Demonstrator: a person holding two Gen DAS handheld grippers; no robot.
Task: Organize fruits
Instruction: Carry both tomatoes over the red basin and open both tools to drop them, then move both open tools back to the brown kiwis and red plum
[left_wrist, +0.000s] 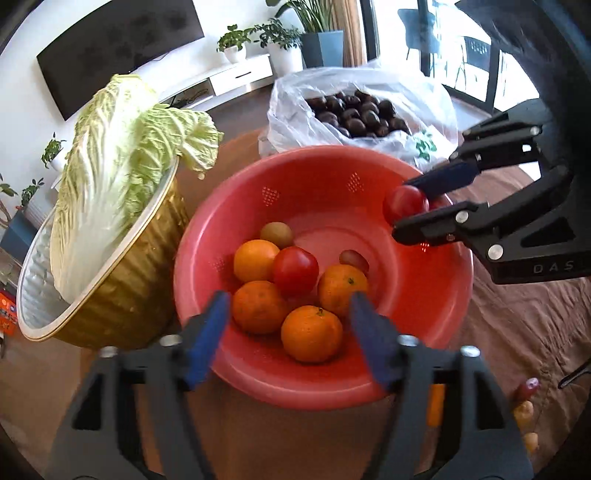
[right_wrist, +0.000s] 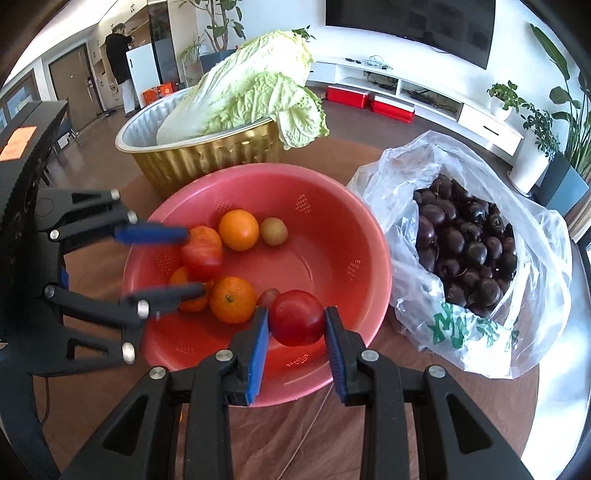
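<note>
Your right gripper (right_wrist: 295, 325) pinches a smooth red tomato (right_wrist: 296, 322) between its blue ribbed pads, just above the near rim of the pink bowl (right_wrist: 332, 236). Your left gripper (left_wrist: 288, 332) stands spread with nothing between its fingers, hanging over the fruit at the bowl's other side.

That bowl is round, glossy plastic with small patches of drain holes in its wall. Lying in it you have four dimpled oranges (left_wrist: 312, 334), one more tomato (left_wrist: 295, 271), a fuzzy brown kiwi (left_wrist: 277, 234) and a small reddish fruit (left_wrist: 354, 259), all bunched together on one side of the bottom.

Just beside the bowl stands a ribbed gold foil tub (right_wrist: 207, 162) with a silver lining; a napa cabbage (right_wrist: 251, 88) leans in it, its crinkled leaves spilling over the rim. On the other side a crumpled clear plastic bag (right_wrist: 517, 258) with green print sits open, full of dark, shiny round fruit (right_wrist: 465, 247). Everything rests on your brown round bench (right_wrist: 406, 406). At the edge of the left view, a few small fruits (left_wrist: 524, 410) lie on brown cloth.
</note>
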